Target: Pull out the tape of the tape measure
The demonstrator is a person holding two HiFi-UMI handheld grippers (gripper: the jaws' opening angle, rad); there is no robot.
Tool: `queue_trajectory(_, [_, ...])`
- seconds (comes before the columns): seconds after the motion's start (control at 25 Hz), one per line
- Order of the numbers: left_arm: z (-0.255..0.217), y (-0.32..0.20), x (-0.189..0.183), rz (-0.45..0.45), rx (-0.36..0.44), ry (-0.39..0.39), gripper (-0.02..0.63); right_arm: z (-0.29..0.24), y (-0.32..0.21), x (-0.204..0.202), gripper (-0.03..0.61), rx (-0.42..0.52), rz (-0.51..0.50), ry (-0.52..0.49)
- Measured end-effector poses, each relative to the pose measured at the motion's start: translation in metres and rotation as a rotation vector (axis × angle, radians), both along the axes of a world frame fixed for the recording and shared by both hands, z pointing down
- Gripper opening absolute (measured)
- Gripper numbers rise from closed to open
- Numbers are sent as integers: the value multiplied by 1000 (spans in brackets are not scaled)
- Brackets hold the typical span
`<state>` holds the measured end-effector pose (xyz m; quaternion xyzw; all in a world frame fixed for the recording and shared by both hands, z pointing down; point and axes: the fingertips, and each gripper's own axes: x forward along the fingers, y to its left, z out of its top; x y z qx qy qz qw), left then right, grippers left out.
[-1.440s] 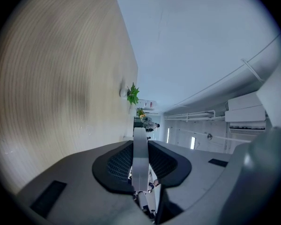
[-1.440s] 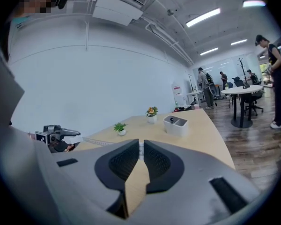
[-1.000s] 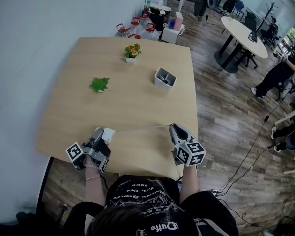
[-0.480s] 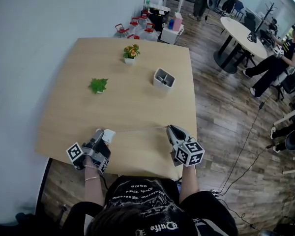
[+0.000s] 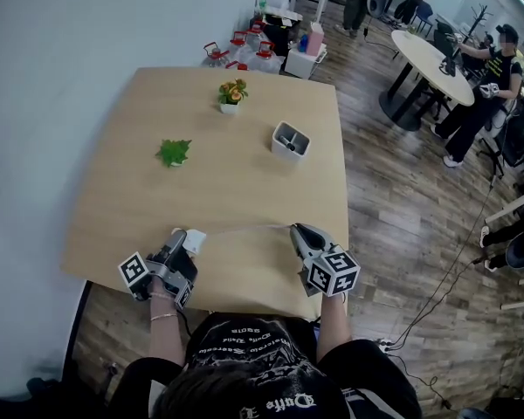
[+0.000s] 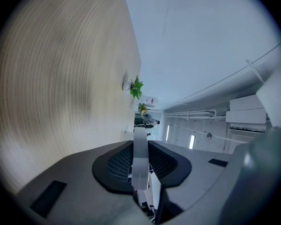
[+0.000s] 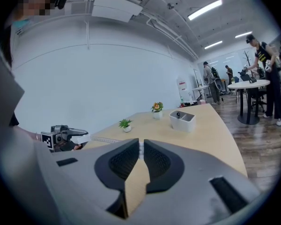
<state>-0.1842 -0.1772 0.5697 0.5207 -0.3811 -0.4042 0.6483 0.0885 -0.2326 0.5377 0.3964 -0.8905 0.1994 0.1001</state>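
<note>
My left gripper [image 5: 185, 239] is at the table's near left edge, shut on the white tape measure case [image 5: 195, 238]. In the left gripper view the case [image 6: 139, 165] shows edge-on, clamped between the two dark pads. The pale tape [image 5: 244, 229] runs from the case rightward to my right gripper [image 5: 295, 230], which is shut on the tape's end. In the right gripper view the jaws [image 7: 141, 146] are nearly together on the thin tape end. The tape [image 7: 107, 139] leads left from there to the case [image 7: 80, 138].
On the wooden table [image 5: 157, 103] farther back stand a small green plant [image 5: 175, 151], a flower pot [image 5: 233, 92] and a white holder [image 5: 292, 140]. A white wall runs along the left. On the right are wooden floor, a round table [image 5: 432, 59] and people.
My right gripper has shifted slightly to the left with the tape end. The left gripper and case have stayed put. People in the background have moved.
</note>
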Motion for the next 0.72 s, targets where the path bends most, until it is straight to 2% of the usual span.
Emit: queue_trajectory(0.72, [3, 0, 6, 42, -14, -36, 95, 9, 3, 8, 38, -23, 21, 14])
